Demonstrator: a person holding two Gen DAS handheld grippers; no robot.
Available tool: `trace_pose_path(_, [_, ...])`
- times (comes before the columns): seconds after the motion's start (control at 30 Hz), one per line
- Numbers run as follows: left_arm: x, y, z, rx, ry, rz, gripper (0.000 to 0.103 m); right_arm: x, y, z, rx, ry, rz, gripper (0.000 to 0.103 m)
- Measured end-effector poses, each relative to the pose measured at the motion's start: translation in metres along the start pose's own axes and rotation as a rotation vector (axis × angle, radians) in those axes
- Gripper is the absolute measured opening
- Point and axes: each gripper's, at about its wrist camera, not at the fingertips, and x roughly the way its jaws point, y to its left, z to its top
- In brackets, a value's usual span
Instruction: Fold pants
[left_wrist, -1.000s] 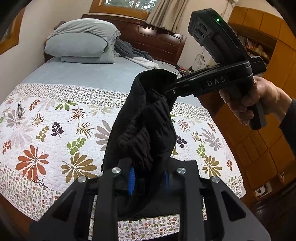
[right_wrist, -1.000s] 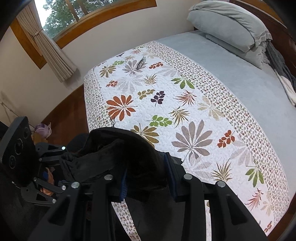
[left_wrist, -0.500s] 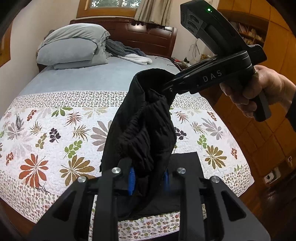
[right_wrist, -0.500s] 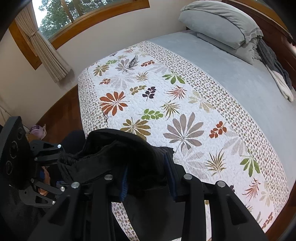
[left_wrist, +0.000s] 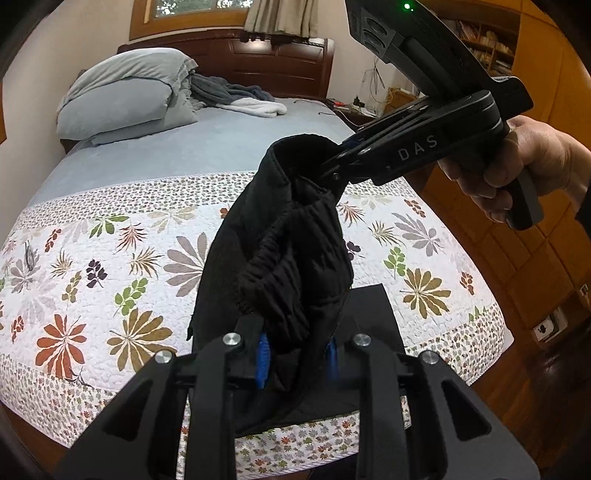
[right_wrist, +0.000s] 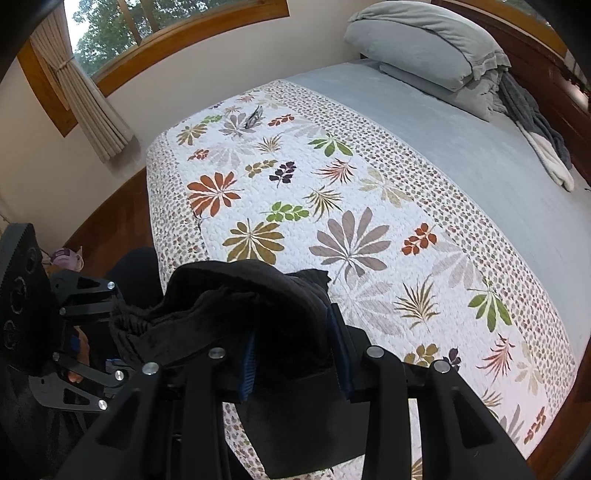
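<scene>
Left gripper (left_wrist: 295, 354): I had its jaws clamped on a bunched fold of the black pants (left_wrist: 280, 251)
Right gripper (right_wrist: 295, 354): I kept its jaws pinched on the other end of the waistband
Pants: they hung between my two grippers, raised above the floral quilt (left_wrist: 110, 266) at the bed's near edge
Hand (left_wrist: 524, 162): it gripped the right handle

A: Where does the left wrist camera look from?
B: From just behind the left gripper (left_wrist: 295, 354), angled down over the foot of the bed (left_wrist: 207, 147), facing the headboard.
A: And the right one?
B: From close behind the right gripper (right_wrist: 295, 362), looking steeply down across the bed (right_wrist: 480, 155) toward the window wall.
A: What do the views share?
B: The floral quilt (left_wrist: 92, 266) (right_wrist: 295, 192), the pillows (left_wrist: 122, 96) (right_wrist: 421, 40), and the black pants (left_wrist: 280, 240) (right_wrist: 229, 295) close up.
</scene>
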Motion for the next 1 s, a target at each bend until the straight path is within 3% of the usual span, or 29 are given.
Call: trace_pose_path(1.0, [0.067,-0.059,-0.019,0.131,0.112,-0.031,0.022,0.021,-0.048,-0.083,0.040,-0.002,-0.045,0.035])
